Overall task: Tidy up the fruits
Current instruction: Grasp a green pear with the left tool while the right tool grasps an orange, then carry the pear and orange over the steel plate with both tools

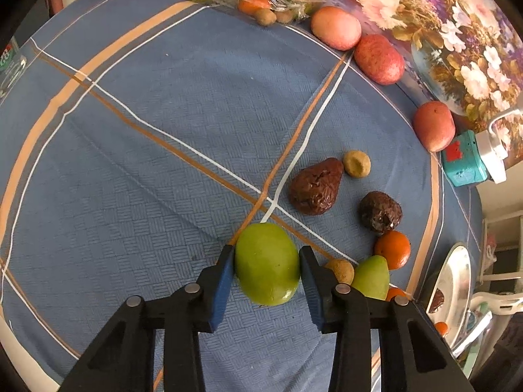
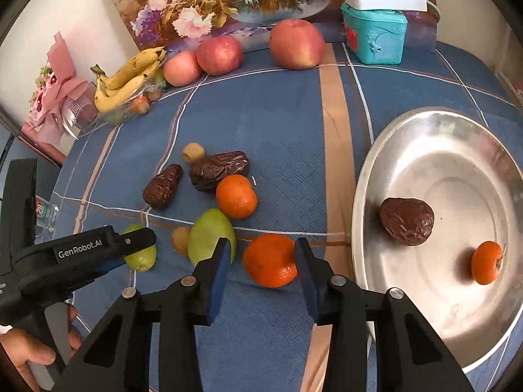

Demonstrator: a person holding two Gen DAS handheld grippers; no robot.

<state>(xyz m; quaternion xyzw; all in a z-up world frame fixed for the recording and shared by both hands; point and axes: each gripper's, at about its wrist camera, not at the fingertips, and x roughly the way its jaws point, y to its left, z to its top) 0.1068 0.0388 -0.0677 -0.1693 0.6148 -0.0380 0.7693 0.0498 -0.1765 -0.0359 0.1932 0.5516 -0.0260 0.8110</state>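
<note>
A smooth, rounded green fruit [image 1: 266, 263] sits on the tabletop [image 1: 147, 163], which is covered in a blue woven cloth crossed by tan and white stripes. The left gripper [image 1: 266, 266] has its fingers [image 1: 224, 277] narrowed onto this fruit, the blue pads pressing its two sides. A person's hand [image 2: 36, 349] grips the handle of that tool.

Toward the tray edge of the tabletop, a glossy, dimpled orange [image 2: 269, 259] lies between the fingers [image 2: 304, 268] of the right gripper [image 2: 261, 261]. One pad touches the orange's side nearest the tray, while the other pad stands just beside it with a small gap showing, so the grip is not fully closed on it.

Beside the orange rest a second, pear-shaped green fruit [image 2: 210, 235] and a small tan, rough ball-like fruit [image 2: 180, 240]. Farther in lie another orange [image 2: 236, 196] and two dark brown, wrinkled dates [image 2: 219, 170].

A shiny round metal tray [image 2: 408, 130] holds one wrinkled brown date [image 2: 407, 220] and a small orange fruit [image 2: 486, 263].

Along the far edge sit three smooth reddish apples [image 2: 296, 44], a bunch of yellow bananas [image 2: 129, 76] and a teal plastic box [image 2: 374, 37].
</note>
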